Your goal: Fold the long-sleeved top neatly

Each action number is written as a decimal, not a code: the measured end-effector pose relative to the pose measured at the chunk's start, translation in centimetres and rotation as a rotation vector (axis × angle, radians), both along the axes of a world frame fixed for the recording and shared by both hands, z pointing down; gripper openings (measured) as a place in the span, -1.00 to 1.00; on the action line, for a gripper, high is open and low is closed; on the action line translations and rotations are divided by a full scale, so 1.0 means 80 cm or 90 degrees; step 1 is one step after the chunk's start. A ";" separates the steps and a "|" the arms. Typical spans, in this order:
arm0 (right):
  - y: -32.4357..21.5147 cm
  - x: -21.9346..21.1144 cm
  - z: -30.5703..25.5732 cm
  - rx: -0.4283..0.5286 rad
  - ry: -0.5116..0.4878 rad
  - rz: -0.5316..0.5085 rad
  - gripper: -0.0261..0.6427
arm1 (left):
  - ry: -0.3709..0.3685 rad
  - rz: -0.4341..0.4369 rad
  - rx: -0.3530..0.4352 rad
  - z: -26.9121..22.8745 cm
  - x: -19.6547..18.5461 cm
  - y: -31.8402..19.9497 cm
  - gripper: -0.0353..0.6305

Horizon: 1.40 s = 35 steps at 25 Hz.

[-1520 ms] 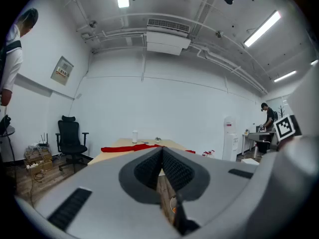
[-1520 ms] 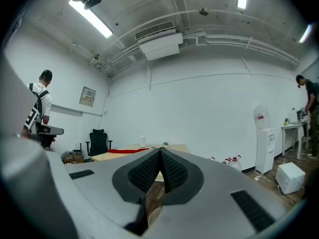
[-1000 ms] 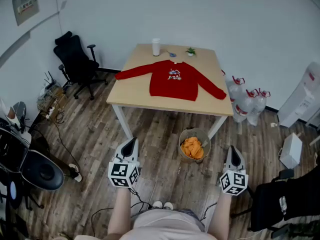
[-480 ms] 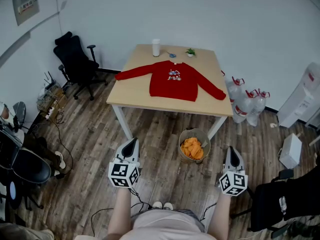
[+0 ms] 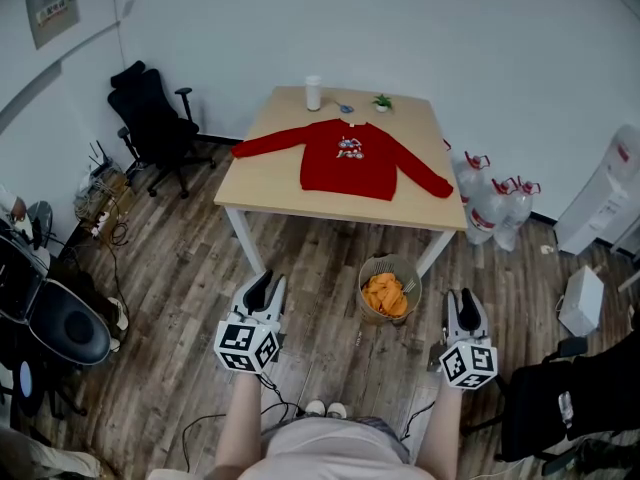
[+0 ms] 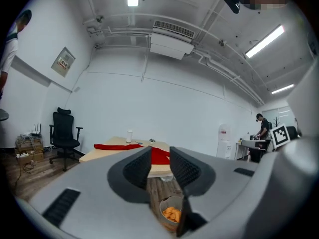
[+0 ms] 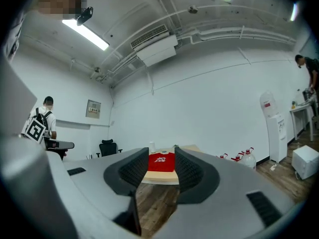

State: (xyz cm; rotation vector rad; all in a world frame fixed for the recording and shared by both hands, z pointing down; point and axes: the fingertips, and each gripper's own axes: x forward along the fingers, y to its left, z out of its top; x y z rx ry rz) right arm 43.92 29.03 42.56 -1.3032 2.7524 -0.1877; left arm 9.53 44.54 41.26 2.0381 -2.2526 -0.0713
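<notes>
A red long-sleeved top [image 5: 348,158] lies spread flat on the light wooden table [image 5: 262,184] across the room, sleeves out to both sides. My left gripper [image 5: 266,286] and right gripper [image 5: 462,300] hover over the wooden floor, well short of the table, and point level toward it. Both are opening, their jaws a little apart with nothing between them. In the left gripper view the top [image 6: 112,146] shows beyond the left gripper [image 6: 160,151]. The right gripper view frames the top [image 7: 161,162] between the jaws of the right gripper [image 7: 161,154].
A wire bin [image 5: 389,290] of orange scraps stands on the floor before the table. A white cup [image 5: 312,93] and a small plant [image 5: 381,102] sit at the table's far edge. A black office chair [image 5: 150,118] is left, water bottles [image 5: 495,208] right.
Both grippers' jaws have parted from shut to slightly open. The hands have stayed where they were. A chair at the left edge has shifted.
</notes>
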 end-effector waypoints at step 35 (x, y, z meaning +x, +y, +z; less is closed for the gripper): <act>-0.020 -0.070 0.029 -0.019 -0.011 -0.004 0.46 | -0.005 0.032 0.003 0.032 -0.052 -0.034 0.32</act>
